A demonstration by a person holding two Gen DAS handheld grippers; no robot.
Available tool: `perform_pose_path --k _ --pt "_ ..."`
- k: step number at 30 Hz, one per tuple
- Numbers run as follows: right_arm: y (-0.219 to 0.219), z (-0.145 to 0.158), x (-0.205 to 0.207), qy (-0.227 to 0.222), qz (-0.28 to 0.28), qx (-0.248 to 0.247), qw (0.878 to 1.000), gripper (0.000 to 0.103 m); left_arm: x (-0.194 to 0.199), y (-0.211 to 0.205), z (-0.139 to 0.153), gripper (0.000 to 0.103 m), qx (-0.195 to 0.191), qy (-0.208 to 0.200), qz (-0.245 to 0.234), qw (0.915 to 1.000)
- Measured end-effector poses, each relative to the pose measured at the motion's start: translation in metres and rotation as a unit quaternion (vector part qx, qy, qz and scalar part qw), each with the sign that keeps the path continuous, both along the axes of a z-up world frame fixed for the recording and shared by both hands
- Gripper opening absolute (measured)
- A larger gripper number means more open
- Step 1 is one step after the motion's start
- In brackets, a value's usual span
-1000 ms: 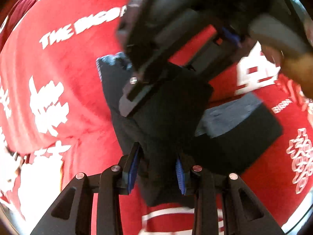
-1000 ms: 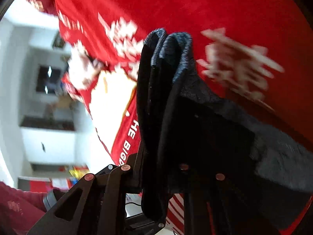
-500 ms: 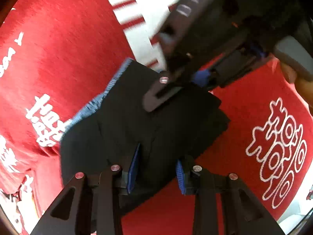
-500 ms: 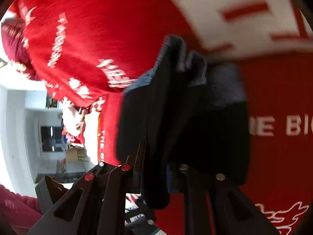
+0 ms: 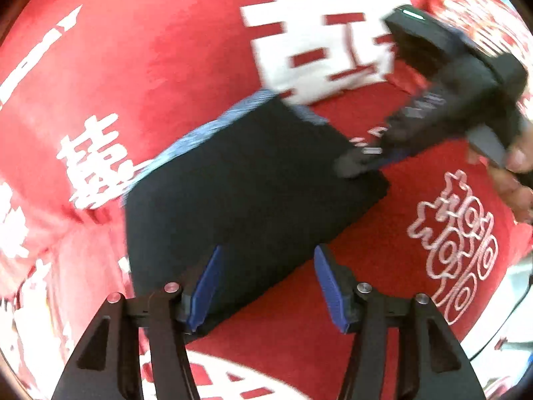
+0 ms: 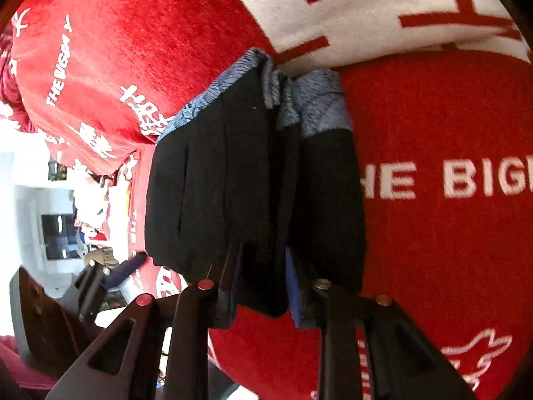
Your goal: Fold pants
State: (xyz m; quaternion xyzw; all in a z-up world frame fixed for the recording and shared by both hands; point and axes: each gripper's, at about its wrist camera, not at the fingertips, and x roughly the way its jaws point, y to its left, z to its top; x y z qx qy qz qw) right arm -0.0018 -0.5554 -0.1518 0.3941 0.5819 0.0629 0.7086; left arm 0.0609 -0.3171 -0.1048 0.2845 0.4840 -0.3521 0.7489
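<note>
The pants (image 5: 240, 193) are black with a blue-grey waistband, folded into a compact rectangle on the red cloth. In the left wrist view my left gripper (image 5: 266, 283) is open, its blue pads either side of the bundle's near corner, holding nothing. My right gripper (image 5: 359, 163) reaches in from the right and pinches the bundle's far right edge. In the right wrist view my right gripper (image 6: 263, 286) is shut on the folded pants (image 6: 253, 180), whose layers stand up between the pads.
A red cloth (image 5: 166, 50) with white characters and lettering covers the whole surface; it also shows in the right wrist view (image 6: 449, 116). A white room with shelves (image 6: 40, 206) lies beyond the cloth's left edge.
My left gripper has opened and let go of the pants. The folded bundle has come down flat on the red cloth. My right gripper has moved off to the right, still gripping its edge.
</note>
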Motion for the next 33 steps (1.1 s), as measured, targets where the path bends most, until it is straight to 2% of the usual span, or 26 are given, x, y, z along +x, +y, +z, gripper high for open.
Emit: perform_pose_path --k 3,6,9,11,14,16,17,18,19,21,23,26,28,33 --pt "-0.002 0.0 -0.008 0.0 -0.027 0.025 0.999 0.03 0.038 0.024 -0.006 0.059 0.013 0.011 0.065 0.9977" --pt "-0.001 -0.003 -0.009 0.0 -0.039 0.049 0.998 0.034 0.07 0.045 -0.013 0.059 0.017 0.037 0.142 0.9891" --pt "0.004 0.011 -0.006 0.008 -0.031 -0.01 0.999 0.034 0.087 0.058 -0.013 0.059 0.012 0.05 0.18 0.9823" --pt "0.009 0.033 -0.007 -0.013 -0.024 -0.06 0.998 0.034 0.093 0.061 -0.017 0.059 0.016 0.058 0.186 0.9807" --pt "0.028 0.058 0.0 -0.044 0.002 -0.096 0.994 0.035 0.09 0.055 -0.034 0.059 0.042 0.068 0.177 0.9809" --pt "0.043 0.06 0.012 -0.047 0.026 -0.114 0.992 0.046 0.086 0.049 -0.045 0.059 0.049 0.075 0.18 0.9796" --pt "0.049 0.059 0.017 -0.045 0.037 -0.121 0.991 0.047 0.086 0.047 -0.051 0.059 0.049 0.078 0.182 0.9789" --pt "0.055 0.054 0.023 -0.038 0.049 -0.133 0.989 0.047 0.085 0.044 -0.055 0.063 0.046 0.076 0.184 0.9788" --pt "0.06 0.049 0.027 -0.03 0.055 -0.144 0.988 0.047 0.085 0.043 -0.057 0.081 0.046 0.072 0.186 0.9788" --pt "0.062 0.038 0.026 -0.008 0.059 -0.166 0.984 0.047 0.086 0.041 -0.061 0.101 0.049 0.067 0.193 0.9777" --pt "0.058 0.022 0.021 0.019 0.054 -0.178 0.982 0.052 0.089 0.041 -0.069 0.101 0.048 0.08 0.196 0.9761" --pt "0.048 0.014 0.011 0.016 0.023 -0.148 0.989 0.054 0.09 0.04 -0.074 0.102 0.048 0.08 0.196 0.9762" --pt "0.05 0.014 0.009 0.02 0.031 -0.167 0.985 0.064 0.091 0.04 -0.076 0.102 0.05 0.083 0.197 0.9757" --pt "0.054 0.013 0.008 0.023 0.04 -0.181 0.982 0.064 0.091 0.04 -0.079 0.102 0.055 0.087 0.195 0.9753"
